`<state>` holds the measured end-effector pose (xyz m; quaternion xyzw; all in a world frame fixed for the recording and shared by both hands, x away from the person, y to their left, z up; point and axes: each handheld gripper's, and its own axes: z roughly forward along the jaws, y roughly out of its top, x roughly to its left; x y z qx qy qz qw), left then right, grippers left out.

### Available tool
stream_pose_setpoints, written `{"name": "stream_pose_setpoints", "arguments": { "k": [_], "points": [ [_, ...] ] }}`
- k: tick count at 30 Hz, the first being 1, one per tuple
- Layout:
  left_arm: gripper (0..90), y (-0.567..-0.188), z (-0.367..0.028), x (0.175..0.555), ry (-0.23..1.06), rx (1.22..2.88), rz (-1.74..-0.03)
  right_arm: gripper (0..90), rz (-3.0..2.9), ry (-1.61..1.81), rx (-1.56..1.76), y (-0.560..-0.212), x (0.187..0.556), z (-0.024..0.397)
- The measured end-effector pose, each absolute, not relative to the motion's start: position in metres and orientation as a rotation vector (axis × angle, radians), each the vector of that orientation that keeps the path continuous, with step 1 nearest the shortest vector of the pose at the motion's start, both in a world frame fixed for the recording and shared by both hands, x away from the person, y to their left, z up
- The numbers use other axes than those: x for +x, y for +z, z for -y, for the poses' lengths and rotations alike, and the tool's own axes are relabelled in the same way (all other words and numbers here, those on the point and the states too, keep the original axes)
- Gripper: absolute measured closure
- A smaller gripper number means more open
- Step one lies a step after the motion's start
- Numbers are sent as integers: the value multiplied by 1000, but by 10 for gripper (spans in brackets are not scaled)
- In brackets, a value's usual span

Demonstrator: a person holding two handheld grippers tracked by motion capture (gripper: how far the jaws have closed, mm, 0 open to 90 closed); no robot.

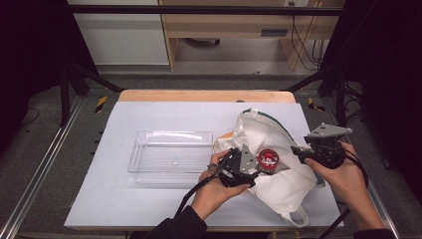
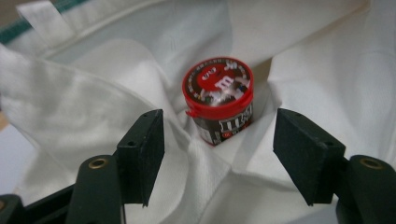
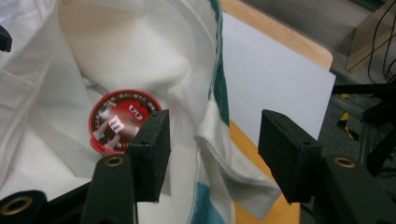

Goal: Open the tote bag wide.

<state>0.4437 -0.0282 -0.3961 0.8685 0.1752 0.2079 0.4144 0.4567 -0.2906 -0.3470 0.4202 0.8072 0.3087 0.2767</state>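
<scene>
While both grippers, left gripper (image 2: 218, 156) and right gripper (image 3: 212, 156), are hanging wide and empty, the candy tub (image 2: 218, 95) is sitting deep in the bag (image 2: 116, 70); loose cloth could be getting pinched instead.

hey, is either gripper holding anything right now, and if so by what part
Nothing is held. The left gripper stands open before the red-lidded candy tub; the right gripper is open beside the white bag's rim.

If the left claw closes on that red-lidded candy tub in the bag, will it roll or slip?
The tub looks rigid and round, so it may twist between flat pads. It sits tilted in soft folds of the bag, so it probably tips rather than rolls. Its glossy label may slip.
</scene>
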Motion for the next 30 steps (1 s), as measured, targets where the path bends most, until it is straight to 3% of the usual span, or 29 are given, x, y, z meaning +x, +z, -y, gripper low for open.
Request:
{"name": "stream_pose_setpoints", "arguments": {
  "k": [5,7,9,10,12,13,14,15,20,30],
  "points": [
    [390,-405,23,440,535,2208,-448,651,-2198,788,1107,-355,454,291],
    [477,-408,19,437,528,2216,-444,752,-2193,773,1104,-358,454,294],
    [505,-410,16,435,531,2228,-448,782,-2193,770,1103,-358,455,295],
    [562,-411,14,435,535,2229,-449,813,-2193,755,1106,-359,457,298],
    [594,-412,10,435,524,2227,-461,816,-2194,746,1108,-360,458,299],
    [676,-412,8,436,516,2223,-467,820,-2191,732,1104,-361,462,303],
    [676,-412,6,437,504,2214,-474,820,-2191,732,1104,-361,462,303],
    [735,-412,3,437,490,2207,-476,821,-2175,721,1124,-363,466,308],
    [807,-416,-4,436,482,2197,-453,825,-2123,710,1169,-368,483,322],
    [831,-425,-16,438,440,2192,-446,827,-2053,686,1246,-375,521,334]
  ]
}}
